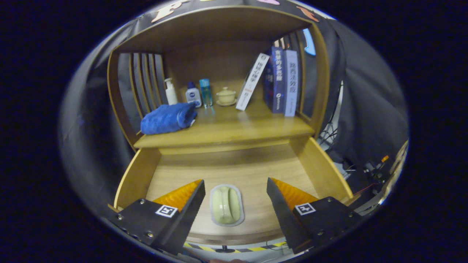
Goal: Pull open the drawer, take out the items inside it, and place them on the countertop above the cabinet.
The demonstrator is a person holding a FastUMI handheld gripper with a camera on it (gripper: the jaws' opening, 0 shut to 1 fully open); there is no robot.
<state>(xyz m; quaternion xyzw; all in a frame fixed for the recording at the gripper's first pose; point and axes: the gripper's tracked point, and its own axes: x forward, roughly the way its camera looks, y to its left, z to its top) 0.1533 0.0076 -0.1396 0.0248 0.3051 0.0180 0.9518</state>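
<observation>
The wooden drawer (321, 168) stands pulled out below the countertop (234, 133). On its floor near the front lies a pale green oval item with a whitish rim (226, 205). My gripper (236, 186) hovers above it, open, with the item seen between the two fingertips and neither finger touching it. A rolled blue towel (168, 118) rests on the left part of the countertop.
At the back of the countertop stand a white pump bottle (170, 91), a small white bottle (192, 94), a clear blue bottle (206, 92) and a lidded cream cup (226, 96). Books (279, 80) lean at the right. Slatted wooden sides and a top shelf enclose the countertop.
</observation>
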